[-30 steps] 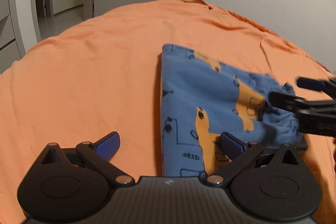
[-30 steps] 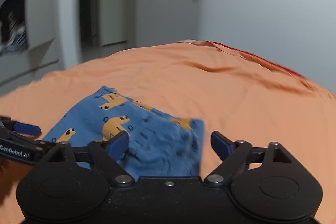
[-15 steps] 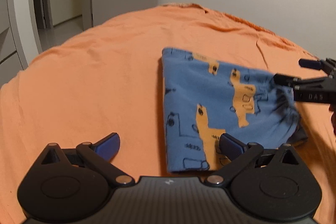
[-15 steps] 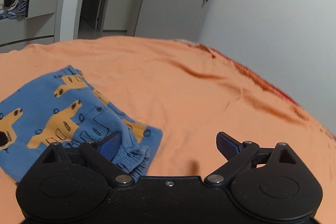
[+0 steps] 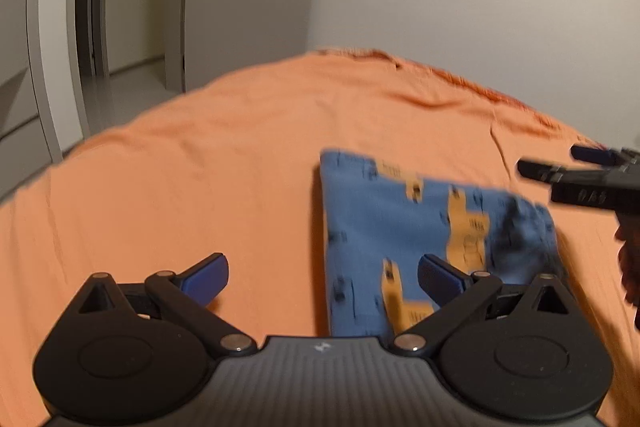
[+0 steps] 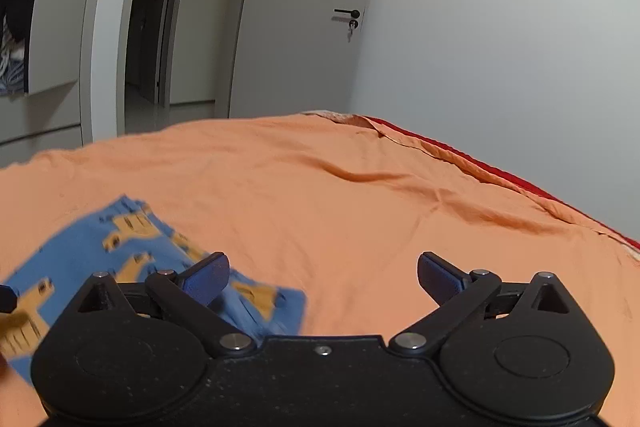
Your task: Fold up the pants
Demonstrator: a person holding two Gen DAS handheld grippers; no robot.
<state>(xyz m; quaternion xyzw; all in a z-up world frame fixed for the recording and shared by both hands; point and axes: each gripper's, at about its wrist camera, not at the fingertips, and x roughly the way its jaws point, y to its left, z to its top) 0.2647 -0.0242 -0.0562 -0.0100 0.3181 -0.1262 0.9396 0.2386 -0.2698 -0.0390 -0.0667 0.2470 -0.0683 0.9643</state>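
Pants [image 5: 420, 227] folded on orange bed [image 5: 200, 167] — left gripper [image 5: 322, 277] jaws apart, right gripper [image 6: 322, 277] jaws just opening wide (nothing held).

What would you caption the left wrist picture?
Folded blue pants lie on the orange bedsheet, with the left gripper open above them.
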